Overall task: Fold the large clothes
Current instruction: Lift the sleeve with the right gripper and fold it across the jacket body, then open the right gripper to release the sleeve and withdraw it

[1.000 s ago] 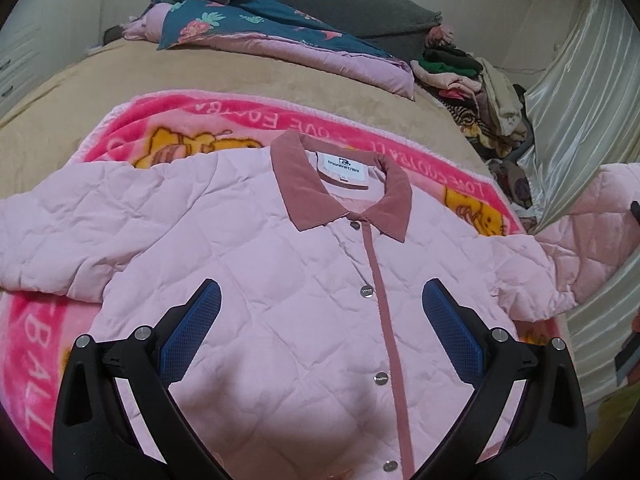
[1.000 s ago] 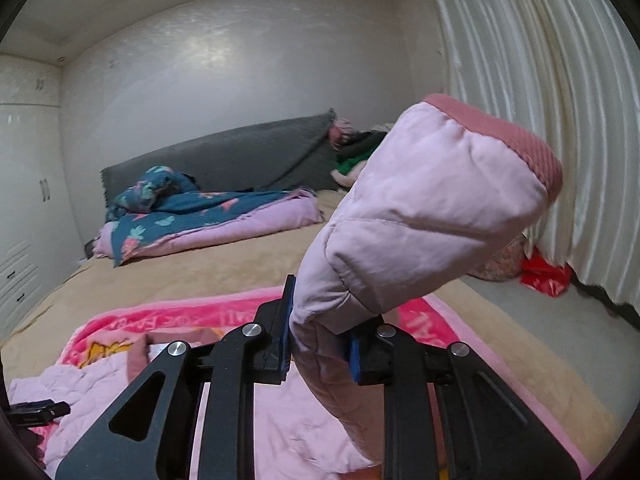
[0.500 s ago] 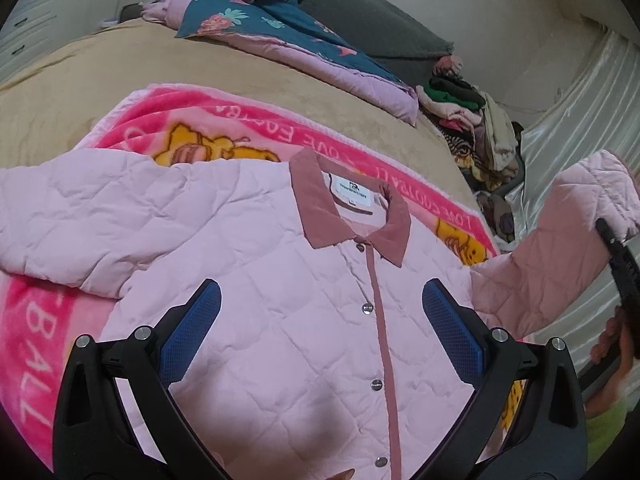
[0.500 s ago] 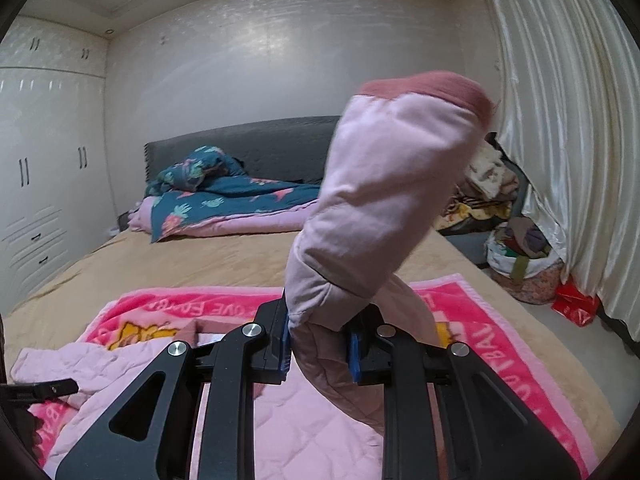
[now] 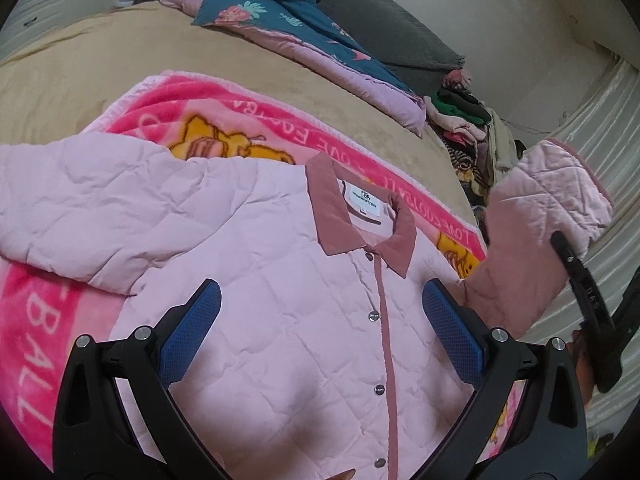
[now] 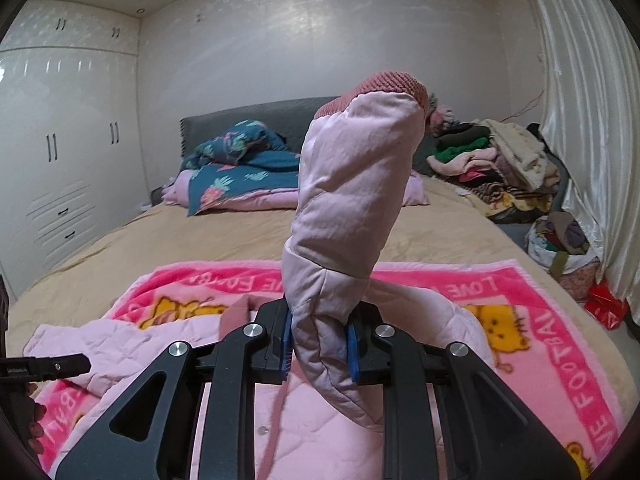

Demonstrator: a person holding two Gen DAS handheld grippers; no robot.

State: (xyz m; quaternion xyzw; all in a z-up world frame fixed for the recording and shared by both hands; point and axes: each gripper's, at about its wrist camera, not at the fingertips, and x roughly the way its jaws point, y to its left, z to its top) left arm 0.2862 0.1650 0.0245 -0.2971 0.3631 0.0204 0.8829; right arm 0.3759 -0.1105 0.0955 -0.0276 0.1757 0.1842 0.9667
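A pale pink quilted jacket (image 5: pixel 304 312) with a dusty-rose collar (image 5: pixel 332 208) lies face up, snapped shut, on a pink cartoon blanket (image 5: pixel 248 120). My left gripper (image 5: pixel 320 324) is open and empty, hovering over the jacket's chest. My right gripper (image 6: pixel 318 340) is shut on the jacket's right sleeve (image 6: pixel 352 204), which stands upright above the jaws with its rose cuff on top. That raised sleeve (image 5: pixel 544 204) and the right gripper show at the right edge of the left wrist view. The other sleeve (image 5: pixel 80 208) lies spread out to the left.
The blanket lies on a tan bed (image 6: pixel 224 232). A folded blue floral duvet (image 6: pixel 240 160) sits by the grey headboard. A pile of clothes (image 6: pixel 496 160) and a full bag (image 6: pixel 560 248) stand at the right by the curtain. White wardrobes (image 6: pixel 60 160) line the left wall.
My right gripper has carried the held sleeve up and leftward over the jacket, turning the cuff upright. The left gripper stays open above the chest, shifted slightly.
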